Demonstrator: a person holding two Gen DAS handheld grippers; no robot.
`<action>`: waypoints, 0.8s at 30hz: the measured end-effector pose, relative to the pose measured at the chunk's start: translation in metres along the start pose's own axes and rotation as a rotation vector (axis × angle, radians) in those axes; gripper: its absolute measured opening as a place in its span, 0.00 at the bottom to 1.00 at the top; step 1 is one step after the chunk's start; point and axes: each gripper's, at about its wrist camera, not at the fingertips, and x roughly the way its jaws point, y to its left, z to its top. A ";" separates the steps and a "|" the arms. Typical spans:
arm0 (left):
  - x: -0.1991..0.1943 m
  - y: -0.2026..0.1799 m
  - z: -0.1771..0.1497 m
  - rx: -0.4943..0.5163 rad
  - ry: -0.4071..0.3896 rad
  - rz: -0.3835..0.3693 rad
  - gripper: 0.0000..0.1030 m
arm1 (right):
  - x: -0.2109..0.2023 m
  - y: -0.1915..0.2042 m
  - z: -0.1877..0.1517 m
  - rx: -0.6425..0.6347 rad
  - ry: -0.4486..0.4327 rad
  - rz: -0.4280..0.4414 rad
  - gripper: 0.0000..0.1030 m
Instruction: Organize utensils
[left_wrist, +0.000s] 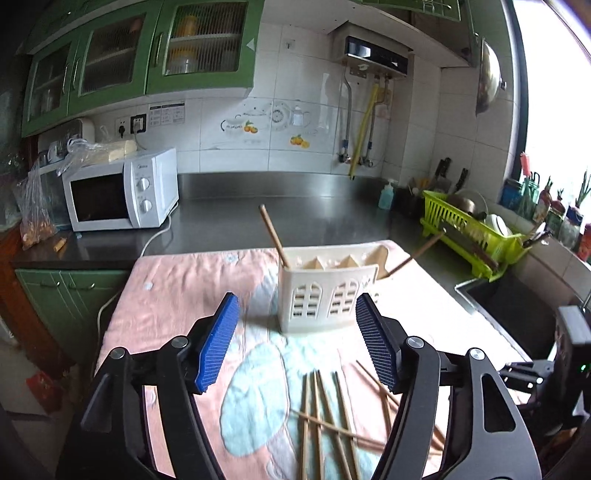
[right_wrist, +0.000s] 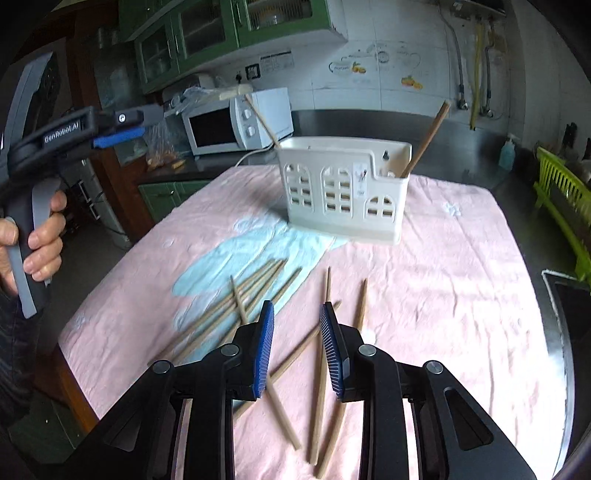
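A cream slotted utensil holder (left_wrist: 325, 295) (right_wrist: 343, 192) stands upright on a pink cloth (left_wrist: 177, 295) (right_wrist: 461, 295). Two wooden chopsticks lean out of it, one at each end (left_wrist: 273, 236) (left_wrist: 417, 254). Several loose chopsticks (left_wrist: 325, 413) (right_wrist: 240, 299) lie crossed on the cloth in front of the holder. My left gripper (left_wrist: 297, 299) is open wide above them, facing the holder, with nothing between its blue pads. My right gripper (right_wrist: 296, 304) hovers open over the scattered chopsticks, its jaws a narrow gap apart and gripping nothing. A hand (right_wrist: 40, 240) holds the left gripper's handle.
A white microwave (left_wrist: 122, 192) sits on the steel counter at the back left. A lime-green dish rack (left_wrist: 469, 229) and a sink (left_wrist: 517, 306) lie to the right of the cloth. A blue soap bottle (left_wrist: 388, 195) stands near the wall.
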 end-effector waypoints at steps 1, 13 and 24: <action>-0.003 0.000 -0.006 0.000 0.003 -0.002 0.64 | 0.004 0.005 -0.009 -0.003 0.017 0.011 0.25; -0.010 0.016 -0.083 -0.029 0.129 0.025 0.65 | 0.051 0.017 -0.064 -0.048 0.167 0.055 0.19; -0.007 0.010 -0.135 0.028 0.240 -0.002 0.64 | 0.066 0.017 -0.071 -0.089 0.203 0.046 0.17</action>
